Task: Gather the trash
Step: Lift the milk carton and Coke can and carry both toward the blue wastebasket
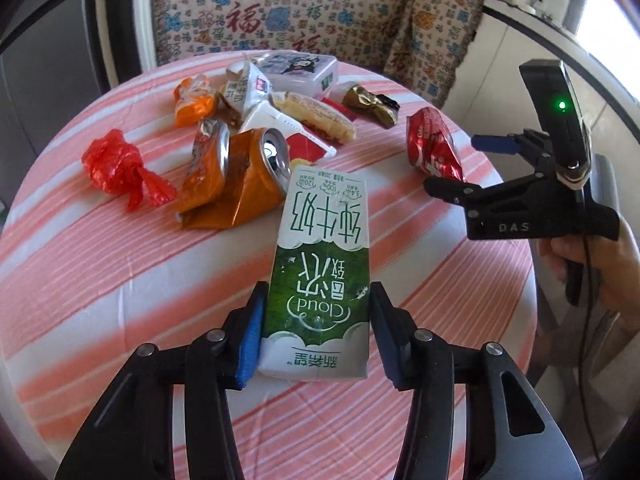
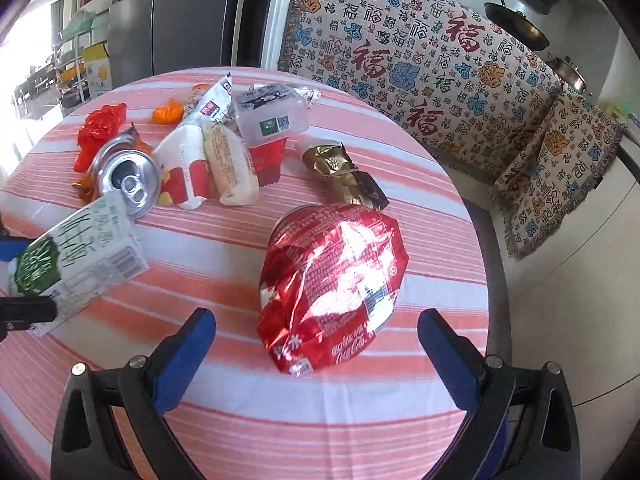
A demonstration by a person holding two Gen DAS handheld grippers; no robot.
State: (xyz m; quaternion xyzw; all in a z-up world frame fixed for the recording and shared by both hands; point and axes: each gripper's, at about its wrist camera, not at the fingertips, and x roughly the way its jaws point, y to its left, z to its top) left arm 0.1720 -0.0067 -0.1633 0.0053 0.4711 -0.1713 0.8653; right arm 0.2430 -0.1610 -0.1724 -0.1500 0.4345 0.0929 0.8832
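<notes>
The left tongs are closed on a green-and-white milk carton, blue pads pressed to both of its sides; the carton lies flat on the round counter with its pink-striped cloth. The right tongs stand wide open, gripping nothing, their fingers either side of a crushed red Coca-Cola can without touching it. Further trash lies toward the far edge: a crushed orange can just beyond the carton, a red plastic bag, a gold wrapper, a wrapped bread roll and a clear plastic box. A patterned sofa cover lies behind the counter.
</notes>
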